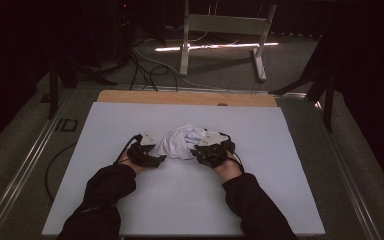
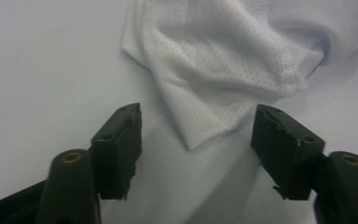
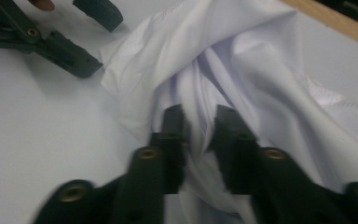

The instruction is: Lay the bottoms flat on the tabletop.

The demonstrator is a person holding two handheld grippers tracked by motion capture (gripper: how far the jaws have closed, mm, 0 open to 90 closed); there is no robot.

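the crumpled white mesh garment [image 1: 181, 141] lies mid-board on the white board [image 1: 130, 210], with bare surface all round and the wooden edge [image 1: 185, 98] beyond. the left gripper [image 2: 196, 140] has its jaws wide apart around a pointed corner; the right gripper [image 3: 199, 135] is clamped on a fold.

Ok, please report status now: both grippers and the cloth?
Left gripper open, short of white mesh cloth. Right gripper closing on a fold; grip unclear. White table, nothing blocking.
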